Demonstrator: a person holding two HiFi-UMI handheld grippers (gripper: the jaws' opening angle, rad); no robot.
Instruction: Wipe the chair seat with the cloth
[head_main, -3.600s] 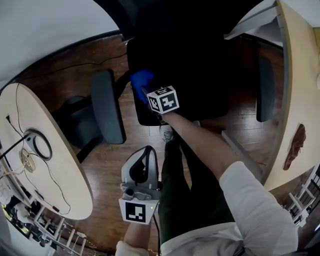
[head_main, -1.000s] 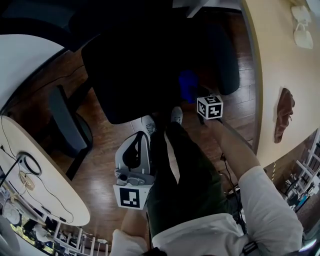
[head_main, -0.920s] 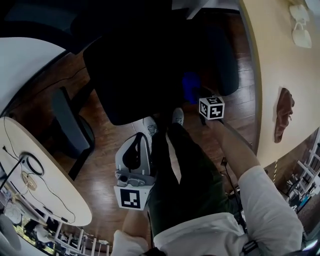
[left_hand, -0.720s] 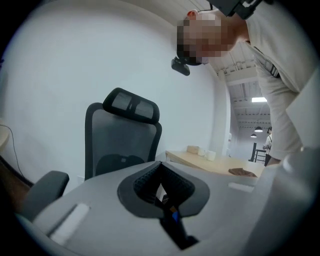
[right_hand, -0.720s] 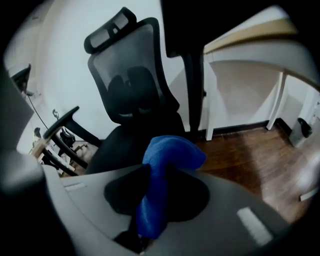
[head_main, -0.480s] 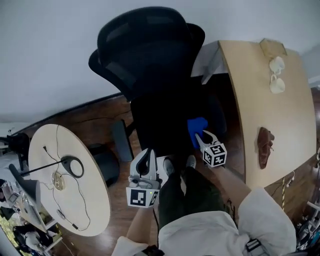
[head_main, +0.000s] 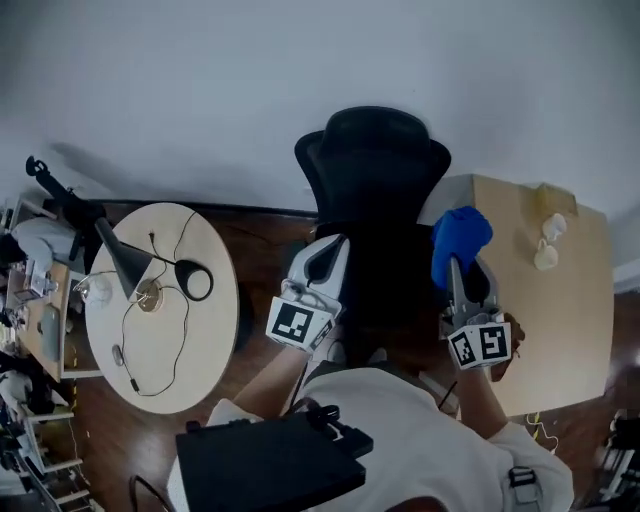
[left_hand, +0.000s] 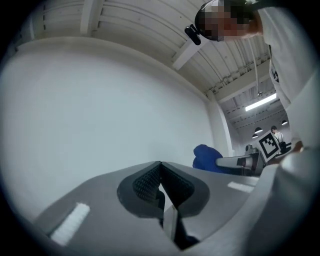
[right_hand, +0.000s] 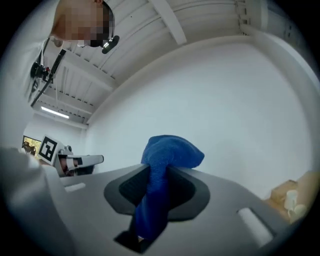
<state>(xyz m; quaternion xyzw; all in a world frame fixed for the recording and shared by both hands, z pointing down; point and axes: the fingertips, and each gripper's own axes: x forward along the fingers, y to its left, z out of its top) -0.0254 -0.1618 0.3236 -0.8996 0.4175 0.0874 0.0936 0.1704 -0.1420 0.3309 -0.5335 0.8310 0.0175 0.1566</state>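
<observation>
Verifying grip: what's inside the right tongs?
A blue cloth is pinched in the right tongs, bunched above the tips. Its clamped part is hidden by the tongs themselves.

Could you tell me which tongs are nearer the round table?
Left. The left tongs hang just beside the round table; the right tongs, gripping the blue cloth, are beyond the chair.
</observation>
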